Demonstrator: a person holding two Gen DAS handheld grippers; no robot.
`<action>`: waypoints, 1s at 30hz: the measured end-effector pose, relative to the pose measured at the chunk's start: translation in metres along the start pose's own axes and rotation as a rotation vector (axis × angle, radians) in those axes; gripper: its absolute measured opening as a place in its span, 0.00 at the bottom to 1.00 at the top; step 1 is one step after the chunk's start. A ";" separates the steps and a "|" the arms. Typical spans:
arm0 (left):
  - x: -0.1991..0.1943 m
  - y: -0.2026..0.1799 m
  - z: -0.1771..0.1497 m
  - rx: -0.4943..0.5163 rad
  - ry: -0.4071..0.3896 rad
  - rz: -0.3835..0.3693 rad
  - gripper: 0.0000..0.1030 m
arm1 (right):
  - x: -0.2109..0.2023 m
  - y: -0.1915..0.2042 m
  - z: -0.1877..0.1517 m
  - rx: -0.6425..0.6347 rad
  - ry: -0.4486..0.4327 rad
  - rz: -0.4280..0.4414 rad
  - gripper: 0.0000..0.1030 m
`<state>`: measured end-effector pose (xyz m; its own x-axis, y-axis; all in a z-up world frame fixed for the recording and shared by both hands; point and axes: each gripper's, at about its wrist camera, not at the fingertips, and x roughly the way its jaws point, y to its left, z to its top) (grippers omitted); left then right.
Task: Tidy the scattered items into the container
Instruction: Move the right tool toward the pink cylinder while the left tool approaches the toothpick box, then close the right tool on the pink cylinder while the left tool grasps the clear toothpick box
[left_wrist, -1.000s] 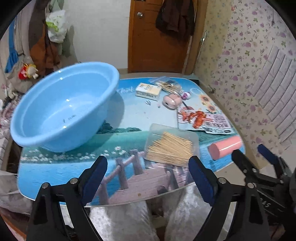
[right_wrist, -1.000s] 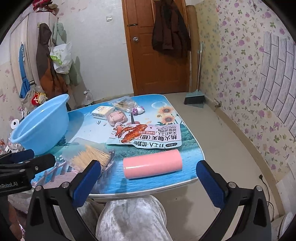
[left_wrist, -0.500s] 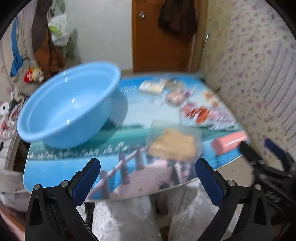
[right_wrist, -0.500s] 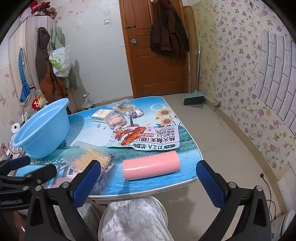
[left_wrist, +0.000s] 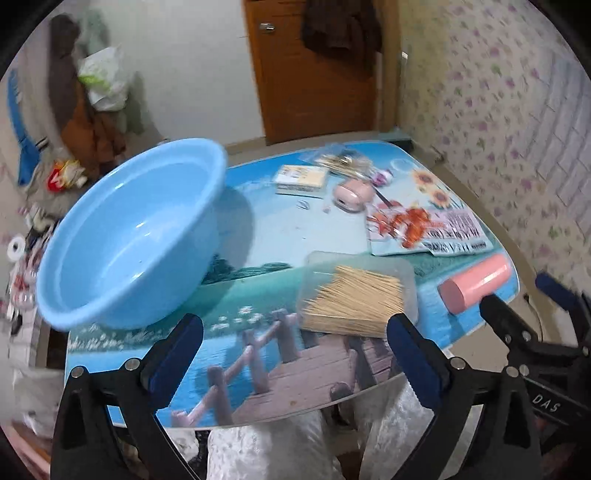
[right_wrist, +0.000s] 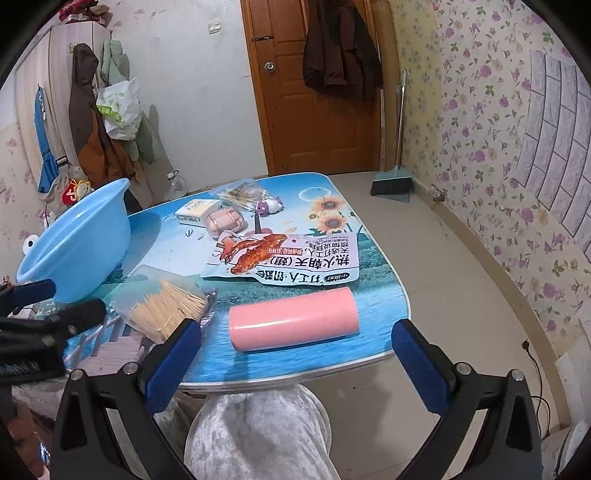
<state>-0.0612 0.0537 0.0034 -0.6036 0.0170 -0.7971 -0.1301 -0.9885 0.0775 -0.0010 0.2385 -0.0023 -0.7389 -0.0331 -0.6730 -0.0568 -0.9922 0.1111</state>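
Bench (right_wrist: 384, 295): printed seascape top, carrying everything listed.

Container: light blue plastic basin (left_wrist: 125, 236), on the left part of the bench, empty, mouth tipped a little toward the viewer. Stiff, light, smooth-walled; likely to skid if knocked.

Item 1: clear plastic box of toothpicks (left_wrist: 358, 291), near the front edge, between the basin and the pink roll. Light, rigid, slick; take it across its short sides and keep it level, since whether a lid is on cannot be told.

Item 2: pink roll (right_wrist: 293, 319), lying on its side near the front right edge. Light, slightly yielding, free to roll; pinch it across the middle.

Item 3: snack packet (right_wrist: 288, 260) with a crayfish picture, flat behind the roll. Thin, floppy, slippery; lift it by an edge.

Item 4: far cluster: small pink case (right_wrist: 223, 221), white and yellow carton (right_wrist: 195, 212), clear bag of cotton swabs (right_wrist: 240, 194), tiny purple trinket (right_wrist: 264, 208).

Left tool (left_wrist: 295, 354): jaws have just been widening, now spread, nothing between them, poised above the front edge before the toothpick box.

Right tool (right_wrist: 295, 360): jaws spread, empty, hovering in front of the pink roll.
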 end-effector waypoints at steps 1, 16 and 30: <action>0.002 -0.003 0.000 0.008 -0.007 -0.045 0.98 | 0.001 0.000 0.000 -0.002 0.000 0.001 1.00; 0.032 -0.013 0.009 0.001 0.007 -0.139 0.98 | 0.030 -0.012 0.000 -0.003 0.054 0.011 1.00; 0.034 0.000 0.014 0.020 0.003 -0.169 1.00 | 0.040 -0.004 0.000 -0.050 0.046 0.079 1.00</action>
<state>-0.0930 0.0561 -0.0154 -0.5699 0.1821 -0.8013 -0.2450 -0.9684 -0.0459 -0.0302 0.2412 -0.0299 -0.7080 -0.1155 -0.6967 0.0347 -0.9910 0.1290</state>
